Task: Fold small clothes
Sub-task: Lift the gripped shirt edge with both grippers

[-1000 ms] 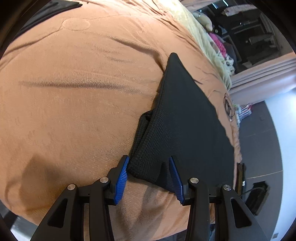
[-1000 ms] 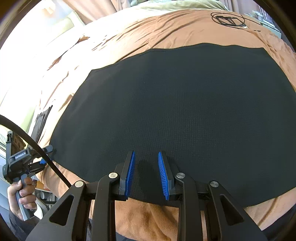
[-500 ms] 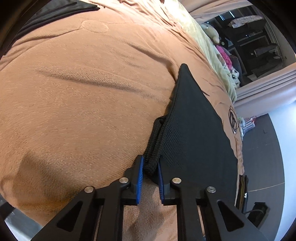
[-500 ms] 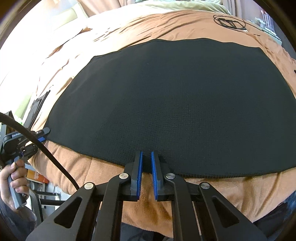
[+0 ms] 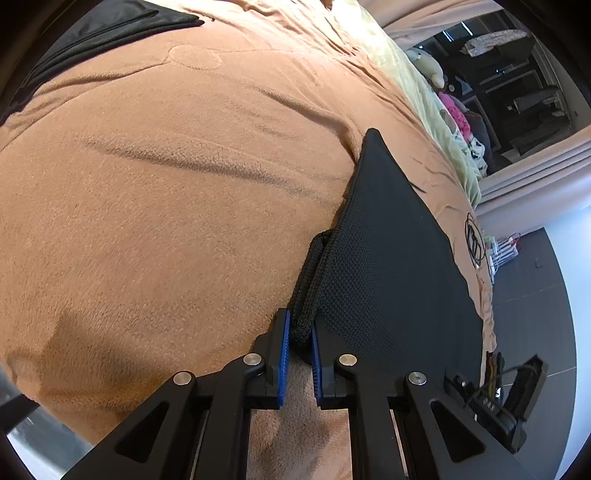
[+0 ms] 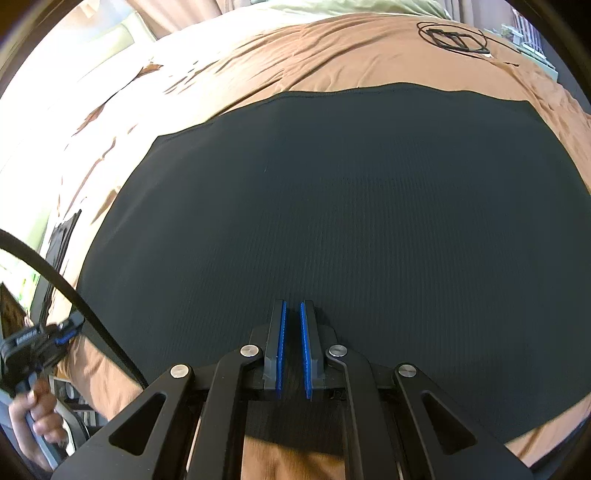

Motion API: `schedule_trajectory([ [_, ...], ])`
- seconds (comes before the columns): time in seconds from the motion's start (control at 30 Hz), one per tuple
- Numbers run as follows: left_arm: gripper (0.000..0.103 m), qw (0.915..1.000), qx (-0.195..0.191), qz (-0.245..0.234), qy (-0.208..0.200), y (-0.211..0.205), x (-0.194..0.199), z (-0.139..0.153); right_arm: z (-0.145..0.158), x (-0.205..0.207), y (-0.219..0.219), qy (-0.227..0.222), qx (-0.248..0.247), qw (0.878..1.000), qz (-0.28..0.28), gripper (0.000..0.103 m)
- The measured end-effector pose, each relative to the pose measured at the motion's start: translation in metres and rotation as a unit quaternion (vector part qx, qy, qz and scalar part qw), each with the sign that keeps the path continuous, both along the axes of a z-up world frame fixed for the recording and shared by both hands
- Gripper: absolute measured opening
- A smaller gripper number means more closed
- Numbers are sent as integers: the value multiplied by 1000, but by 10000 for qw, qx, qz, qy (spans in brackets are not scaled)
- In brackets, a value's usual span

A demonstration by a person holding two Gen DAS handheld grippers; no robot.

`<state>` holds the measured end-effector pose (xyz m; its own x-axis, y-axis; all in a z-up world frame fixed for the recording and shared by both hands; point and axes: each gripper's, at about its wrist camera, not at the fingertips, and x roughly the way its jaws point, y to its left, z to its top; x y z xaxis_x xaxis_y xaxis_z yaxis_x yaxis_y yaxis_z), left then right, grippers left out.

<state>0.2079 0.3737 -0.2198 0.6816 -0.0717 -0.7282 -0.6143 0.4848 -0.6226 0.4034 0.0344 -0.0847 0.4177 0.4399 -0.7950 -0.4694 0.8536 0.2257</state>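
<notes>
Both claws are clamped on the black cloth (image 6: 332, 221), your left claw (image 5: 298, 345) on its bunched corner and your right claw (image 6: 291, 339) on its near hem, so lifting unevenly could slip the thin right-hand pinch free.

A bed covered by a wrinkled tan blanket (image 5: 177, 206) carries everything. A black knit cloth (image 6: 332, 229) lies spread flat on it, a coiled black cable (image 6: 454, 37) beyond its far edge, and another dark folded garment (image 5: 107, 33) well apart.

- The black cloth (image 6: 332, 221) has its near edge hidden behind the right gripper (image 6: 291, 314).
- Far-left dark fabric (image 5: 92, 33) is cut off by the frame.
- The person's hand (image 6: 35, 421) is blurred.
</notes>
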Motion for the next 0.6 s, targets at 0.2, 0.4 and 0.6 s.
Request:
schedule_trajectory([
  [0.2,11,10000,-28,56,31,-1,0,0,3,30,6,86,-41,9999,-45,4],
  [0.4,11,9998,-100,135,57,0,1,-1,8,62,13,194,-24,9998,-20,4],
  [0.6,11,9996,-224,199,9,1,-3,-3,16,96,20,207,-124,9997,-47,4],
])
